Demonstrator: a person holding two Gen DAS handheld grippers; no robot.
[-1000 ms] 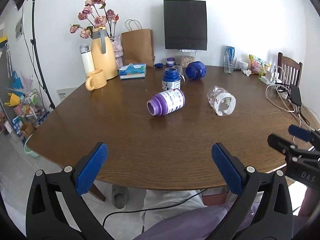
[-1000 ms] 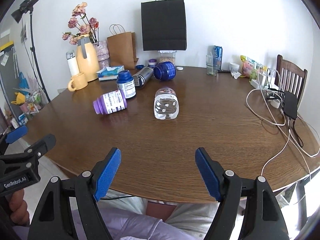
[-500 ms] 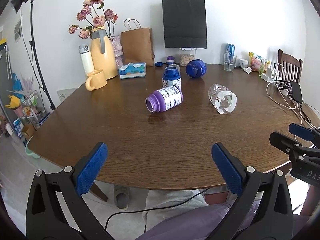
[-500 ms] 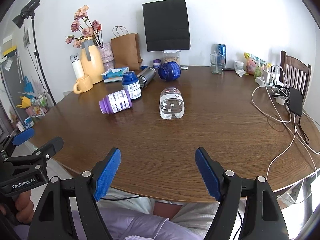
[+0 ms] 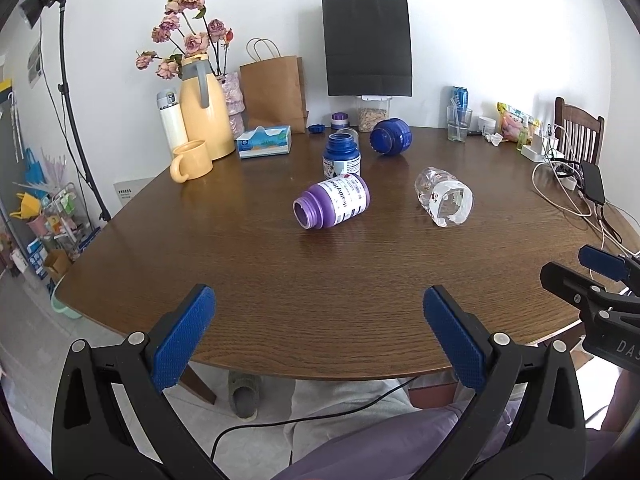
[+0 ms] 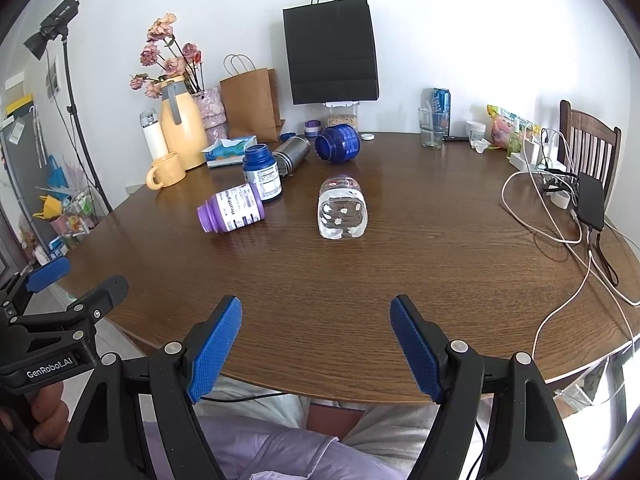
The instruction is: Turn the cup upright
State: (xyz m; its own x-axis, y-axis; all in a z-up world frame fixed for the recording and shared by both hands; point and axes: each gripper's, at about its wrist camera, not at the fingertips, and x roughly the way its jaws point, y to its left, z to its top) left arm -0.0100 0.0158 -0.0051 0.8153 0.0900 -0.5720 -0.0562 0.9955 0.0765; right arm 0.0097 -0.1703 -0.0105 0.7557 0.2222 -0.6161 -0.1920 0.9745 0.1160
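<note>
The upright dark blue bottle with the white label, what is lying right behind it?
Behind the upright dark blue bottle lies a grey metal flask on its side, its far end pointing at the brown paper bag. The bottle covers the flask's near end, so its mouth cannot be seen.

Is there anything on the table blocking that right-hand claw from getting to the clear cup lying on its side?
Nothing visible does. The right gripper is open over the near edge of the table, and only bare wood lies between it and the clear cup. The purple bottle lies off to the left, apart from that path.
</note>
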